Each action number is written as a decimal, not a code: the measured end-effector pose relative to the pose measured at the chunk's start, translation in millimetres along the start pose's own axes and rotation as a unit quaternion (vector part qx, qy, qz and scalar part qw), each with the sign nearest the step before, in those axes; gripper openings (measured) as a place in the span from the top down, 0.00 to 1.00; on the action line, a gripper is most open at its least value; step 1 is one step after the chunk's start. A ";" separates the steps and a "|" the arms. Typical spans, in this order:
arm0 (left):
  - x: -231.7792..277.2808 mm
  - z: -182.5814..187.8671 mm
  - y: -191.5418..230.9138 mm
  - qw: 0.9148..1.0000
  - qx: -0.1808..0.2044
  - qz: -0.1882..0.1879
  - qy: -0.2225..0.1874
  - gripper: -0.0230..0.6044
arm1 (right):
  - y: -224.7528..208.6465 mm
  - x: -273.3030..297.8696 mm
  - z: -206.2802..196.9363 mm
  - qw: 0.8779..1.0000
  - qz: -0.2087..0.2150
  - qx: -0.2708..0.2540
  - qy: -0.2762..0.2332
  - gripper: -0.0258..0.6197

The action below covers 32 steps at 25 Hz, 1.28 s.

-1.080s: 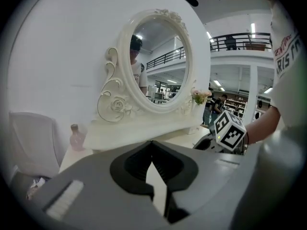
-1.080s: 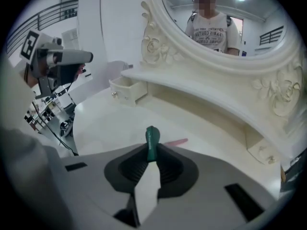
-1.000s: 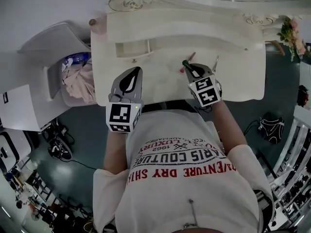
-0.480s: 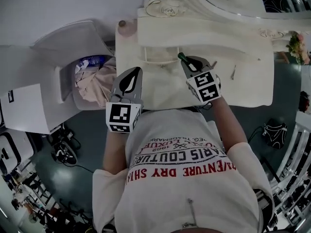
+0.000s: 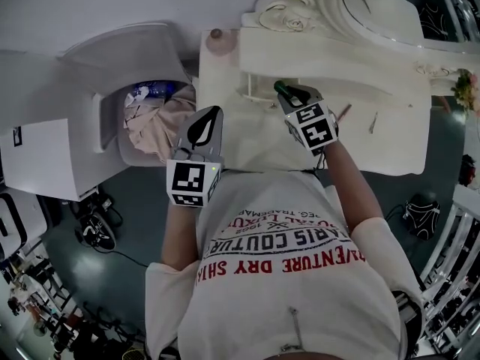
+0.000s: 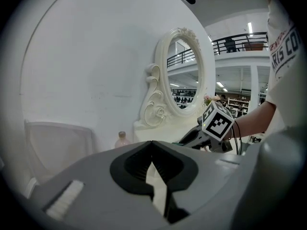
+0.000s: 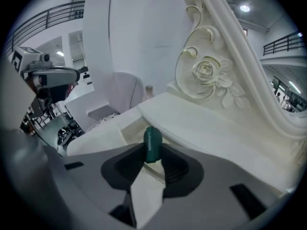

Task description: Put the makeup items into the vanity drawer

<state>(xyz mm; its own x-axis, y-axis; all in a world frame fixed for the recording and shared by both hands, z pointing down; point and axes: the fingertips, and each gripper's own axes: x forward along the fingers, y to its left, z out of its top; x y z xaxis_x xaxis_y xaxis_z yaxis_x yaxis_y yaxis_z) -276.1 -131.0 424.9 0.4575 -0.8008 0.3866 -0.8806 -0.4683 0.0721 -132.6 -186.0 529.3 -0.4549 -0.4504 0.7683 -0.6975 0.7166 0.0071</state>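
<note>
The right gripper is over the vanity top, close to its back left part. A green makeup tube stands between its jaws. The jaws have just been opening a little, but in the right gripper view both pads touch the tube and it stays upright between them. In the head view the tube points toward the right end of the small drawer, which is pulled out of the raised back part of the vanity. I cannot tell if the tube touches the drawer.

The left gripper is near the front left corner of the vanity top. Its jaws are together at the tips and nothing is between them.

A reddish pencil lies on the vanity top, just beside the right gripper on its right side. A thin pale stick lies further toward the right edge. A small bottle stands at the back left corner. The oval mirror rises behind the vanity top. A bin with crumpled cloth stands left of the vanity.
</note>
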 end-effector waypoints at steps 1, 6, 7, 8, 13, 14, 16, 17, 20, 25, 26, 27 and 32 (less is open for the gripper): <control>-0.9 -0.6 2.0 1.000 -0.001 0.002 -0.001 0.95 | 2.0 2.9 -0.5 1.000 0.005 0.006 0.001 0.76; -2.8 0.3 6.9 1.000 -0.004 0.002 -0.007 0.95 | 2.1 0.4 5.8 0.999 -0.007 0.030 -0.023 0.55; -2.2 1.1 6.6 1.000 -0.004 0.001 -0.007 0.95 | 1.0 -2.0 6.4 0.999 -0.010 0.029 -0.025 0.55; -1.0 2.3 5.9 1.000 -0.003 -0.001 -0.009 0.95 | -0.4 -4.6 6.1 0.999 -0.014 0.027 -0.025 0.55; 13.8 11.2 -8.0 1.000 0.002 -0.023 -0.013 0.95 | -20.9 -24.7 -7.7 0.997 -0.049 0.050 -0.031 0.55; 18.2 12.0 -12.7 0.999 0.004 -0.031 -0.012 0.95 | -27.5 -30.3 -14.2 0.996 -0.061 0.060 -0.032 0.55; 28.7 13.2 -23.5 0.999 0.007 -0.048 -0.009 0.95 | -41.2 -41.9 -31.9 0.993 -0.082 0.082 -0.028 0.55; 34.6 13.6 -29.6 0.998 0.009 -0.057 -0.007 0.95 | -47.6 -47.4 -42.9 0.991 -0.090 0.094 -0.024 0.55; 53.2 13.7 -50.9 0.996 0.017 -0.086 0.002 0.95 | -64.4 -63.0 -79.2 0.986 -0.112 0.127 -0.007 0.55; 81.3 15.4 -91.6 0.991 0.023 -0.132 0.019 0.95 | -89.7 -82.4 -132.7 0.973 -0.145 0.179 0.014 0.55; 85.7 15.9 -99.4 0.989 0.022 -0.142 0.022 0.95 | -93.5 -83.3 -142.2 0.970 -0.150 0.193 0.017 0.55; 90.0 16.5 -106.8 0.988 0.023 -0.151 0.025 0.95 | -96.6 -83.0 -151.0 0.966 -0.154 0.207 0.019 0.55; 107.2 13.6 -134.9 0.983 0.036 -0.176 0.043 0.95 | -105.2 -72.2 -185.7 0.951 -0.159 0.265 0.029 0.55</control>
<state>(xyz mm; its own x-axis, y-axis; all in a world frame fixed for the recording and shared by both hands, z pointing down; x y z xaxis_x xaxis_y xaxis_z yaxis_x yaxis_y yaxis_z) -106.5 -158.7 444.1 0.7166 -0.5516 0.4269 -0.6578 -0.7379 0.1509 76.5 -130.0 591.9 -0.1535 -0.5585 0.8152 -0.9826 0.1732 -0.0663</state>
